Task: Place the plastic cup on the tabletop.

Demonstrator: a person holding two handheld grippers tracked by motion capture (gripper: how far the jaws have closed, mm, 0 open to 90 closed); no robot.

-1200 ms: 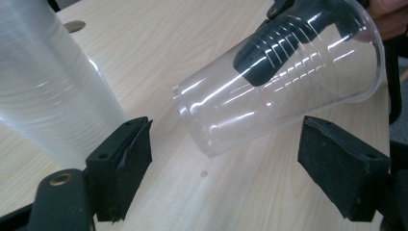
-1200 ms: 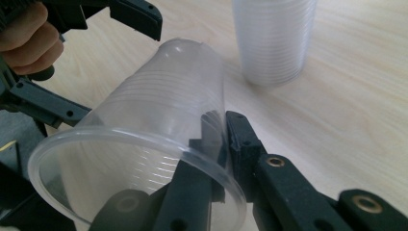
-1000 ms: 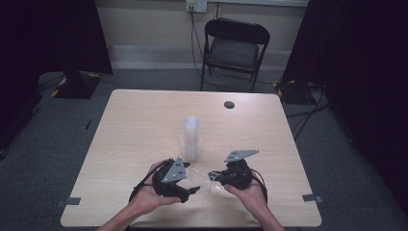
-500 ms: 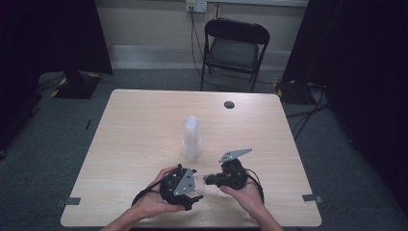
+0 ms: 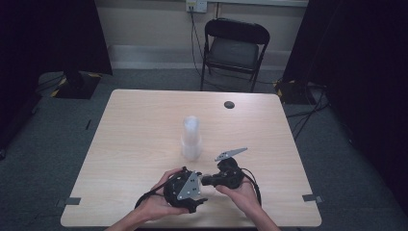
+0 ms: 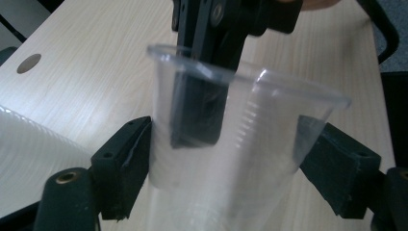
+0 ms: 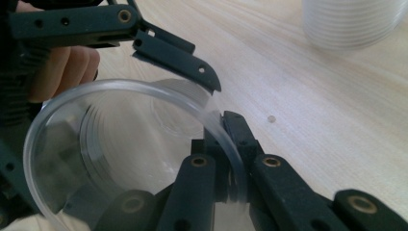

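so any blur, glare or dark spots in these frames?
High view: table evenly lit, surroundings dark, the cup stack pale and low-contrast. Left gripper view: the clear cup is soft, with the right gripper's jaw showing through its wall. Right gripper view: cup rim fairly sharp, the stack behind it out of focus.

The right tool (image 7: pixel 226 144) pinches the clear cup (image 7: pixel 130 154) rim, left tool (image 7: pixel 159 48) alongside.

High view downward over the table (image 5: pixel 144 125); both gripper views close, facing one shared clear cup (image 6: pixel 231 144).
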